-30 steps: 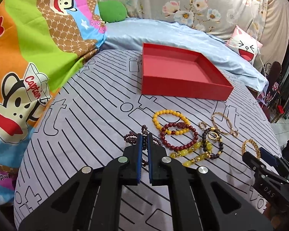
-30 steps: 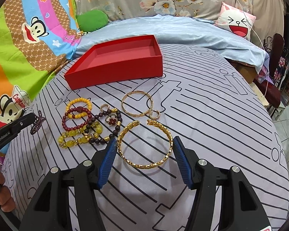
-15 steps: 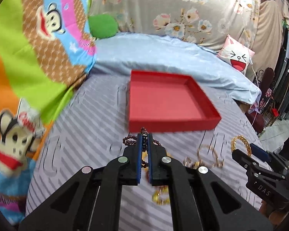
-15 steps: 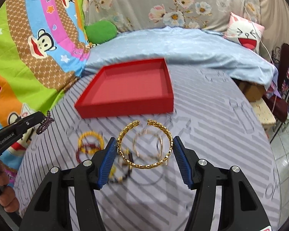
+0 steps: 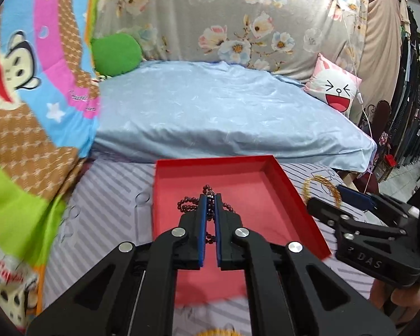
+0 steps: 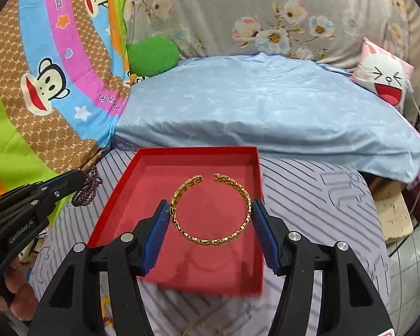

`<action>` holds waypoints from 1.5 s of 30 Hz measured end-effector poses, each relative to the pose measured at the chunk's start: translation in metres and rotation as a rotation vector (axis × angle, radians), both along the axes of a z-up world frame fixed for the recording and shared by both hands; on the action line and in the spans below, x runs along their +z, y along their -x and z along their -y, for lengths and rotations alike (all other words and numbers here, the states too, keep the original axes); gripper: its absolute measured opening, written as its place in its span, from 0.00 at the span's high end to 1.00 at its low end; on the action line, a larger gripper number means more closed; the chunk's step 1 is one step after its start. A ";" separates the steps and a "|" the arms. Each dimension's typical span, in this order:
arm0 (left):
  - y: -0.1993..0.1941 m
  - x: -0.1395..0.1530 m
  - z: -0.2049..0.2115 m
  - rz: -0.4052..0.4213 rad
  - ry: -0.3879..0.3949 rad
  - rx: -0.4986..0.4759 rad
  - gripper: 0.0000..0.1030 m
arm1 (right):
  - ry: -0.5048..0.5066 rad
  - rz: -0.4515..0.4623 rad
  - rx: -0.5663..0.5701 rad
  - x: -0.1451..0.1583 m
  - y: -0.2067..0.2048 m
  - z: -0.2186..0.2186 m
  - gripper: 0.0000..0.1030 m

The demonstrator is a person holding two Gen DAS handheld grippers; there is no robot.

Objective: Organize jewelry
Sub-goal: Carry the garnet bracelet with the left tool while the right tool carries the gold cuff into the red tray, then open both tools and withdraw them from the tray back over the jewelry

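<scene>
Gold bangle (image 6: 211, 212) gripped between right tongs (image 6: 210, 228) — garnet beads (image 5: 209, 200) pinched in left tongs (image 5: 209, 218).

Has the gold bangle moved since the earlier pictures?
Yes. The gold bangle, clamped in the right gripper, was over the striped cover near the other jewelry; now it hangs over the red tray.

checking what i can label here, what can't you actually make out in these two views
- Left wrist view: the bead bracelet is mostly covered by the shut left gripper; its full shape is hidden.
- Left wrist view: the gold bangle is partly behind the right gripper.
- Both views: jewelry left on the striped cloth is cut off by the bottom edge, showing only yellow blurs.
- Right wrist view: the tray near rim is blurred.
</scene>
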State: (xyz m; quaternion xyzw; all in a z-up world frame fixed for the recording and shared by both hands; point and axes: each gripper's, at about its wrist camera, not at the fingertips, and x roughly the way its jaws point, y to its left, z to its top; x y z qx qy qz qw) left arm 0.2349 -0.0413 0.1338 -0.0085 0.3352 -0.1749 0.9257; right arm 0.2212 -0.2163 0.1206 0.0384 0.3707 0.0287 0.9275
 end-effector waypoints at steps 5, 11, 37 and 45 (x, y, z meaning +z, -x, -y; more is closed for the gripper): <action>-0.057 -0.017 0.007 -0.054 0.022 -0.015 0.95 | -0.002 -0.071 0.022 -0.024 -0.065 0.002 0.44; -0.107 -0.047 0.017 -0.110 -0.005 -0.021 0.95 | -0.043 -0.168 0.016 -0.054 -0.116 0.004 0.44; -0.140 -0.079 0.020 -0.155 -0.024 0.022 0.65 | -0.014 -0.284 -0.058 -0.090 -0.141 0.008 0.43; -0.141 -0.077 0.014 -0.153 -0.006 0.049 0.65 | -0.016 -0.219 -0.061 -0.078 -0.134 0.008 0.42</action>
